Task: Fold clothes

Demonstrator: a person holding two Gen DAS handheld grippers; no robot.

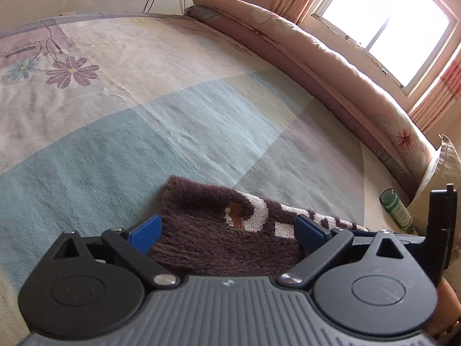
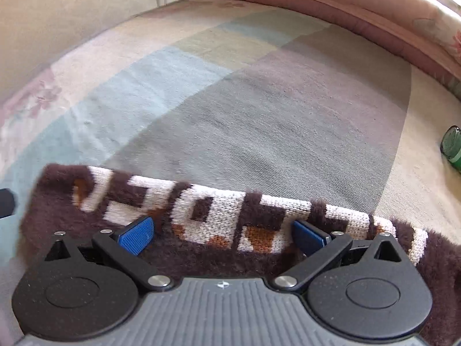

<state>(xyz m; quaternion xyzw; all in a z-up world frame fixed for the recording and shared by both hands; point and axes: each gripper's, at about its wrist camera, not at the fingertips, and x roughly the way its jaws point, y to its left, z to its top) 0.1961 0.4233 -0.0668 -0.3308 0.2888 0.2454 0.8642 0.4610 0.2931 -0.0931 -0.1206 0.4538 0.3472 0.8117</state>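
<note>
A fuzzy dark brown knit garment (image 1: 207, 225) with a white and orange pattern lies on the bed. In the left wrist view its left end sits between the wide-apart blue pads of my left gripper (image 1: 227, 233), which is open over it. In the right wrist view the garment (image 2: 219, 219) stretches across the frame, its patterned band along the far edge. My right gripper (image 2: 223, 235) is open too, its blue pads spread above the fabric and nothing pinched between them. The near part of the garment is hidden under both tools.
The bed sheet (image 1: 178, 127) has pale blue, grey and cream patches with purple flowers at far left. A rolled pink quilt (image 1: 331, 57) runs along the far side under a window (image 1: 389, 20). A green bottle (image 1: 399, 210) lies at right, the same bottle (image 2: 453, 147) showing in the right view.
</note>
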